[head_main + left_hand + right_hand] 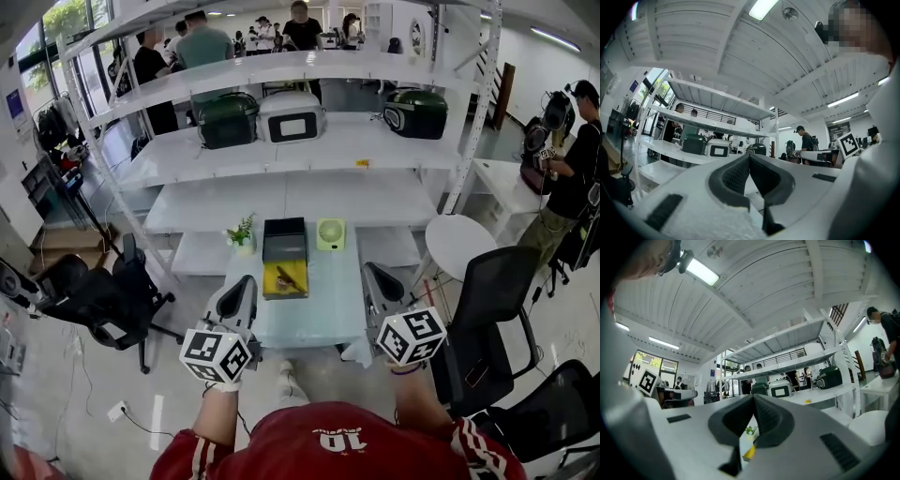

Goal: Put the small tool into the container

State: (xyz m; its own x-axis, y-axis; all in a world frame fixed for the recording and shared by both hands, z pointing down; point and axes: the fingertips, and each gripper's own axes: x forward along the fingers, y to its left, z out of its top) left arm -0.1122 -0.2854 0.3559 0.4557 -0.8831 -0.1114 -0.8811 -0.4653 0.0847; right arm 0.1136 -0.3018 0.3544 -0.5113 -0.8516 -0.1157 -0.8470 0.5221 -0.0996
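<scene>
On the pale table (pixel 328 309) lies an open box (pixel 284 279) with a yellow inside, and a small dark tool (pixel 288 277) rests in it. Its black lid (pixel 284 239) lies just behind. My left gripper (pixel 246 284) hovers at the table's near left edge, left of the box, jaws shut with nothing between them (pixel 749 157). My right gripper (pixel 373 272) hovers at the near right edge, also shut and empty (pixel 753 397). Through the gap under its jaws I see a bit of the yellow box (pixel 749 452).
A small green fan (pixel 330 233) and a potted plant (pixel 243 232) stand at the table's far end. White shelves (pixel 281 202) with green and white appliances rise behind. Black office chairs stand left (pixel 103 291) and right (pixel 492 300); a round white table (pixel 464 244) stands at the right. People stand in the background.
</scene>
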